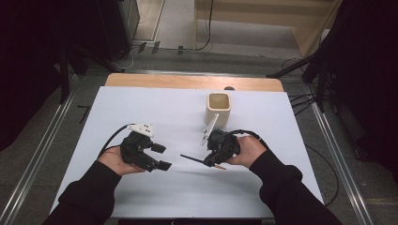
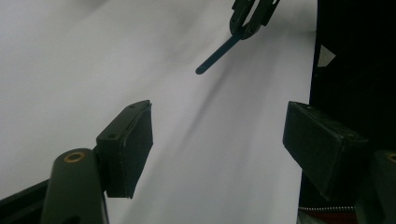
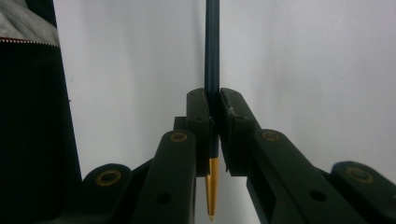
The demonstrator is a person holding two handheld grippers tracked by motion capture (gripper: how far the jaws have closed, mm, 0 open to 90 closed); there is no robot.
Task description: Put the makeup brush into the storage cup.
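The right tool (image 1: 217,159) is pinching a dark pen (image 1: 192,159), its pads pressed on the barrel near the gold tip; in the right gripper view the pen (image 3: 211,46) runs straight up between the closed pads and the gold point sticks out behind them. From above, the pen is held roughly level, just over the surface (image 1: 141,108), a little right of its middle and toward the near edge, with the dark end pointing at the left tool (image 1: 158,156). That tool is spread wide with nothing between its pads; in the left gripper view its two pads stand well apart over bare white surface, and the pen (image 2: 219,53) shows farther off, gripped by the other tool.

A cream square cup (image 1: 218,108) stands upright toward the far edge, right of centre, and a pale stick-like item (image 1: 210,127) leans out of it or against it; which one cannot be told.

As a judgement: the pickup is done, since the pen is off the surface and firmly gripped. What looks left is getting it into the cup, or possibly passing it to the open left tool first; the cup sits near the right hand (image 1: 248,149), beyond it, so the remaining move appears short, though the pen would need tipping upright before it goes in
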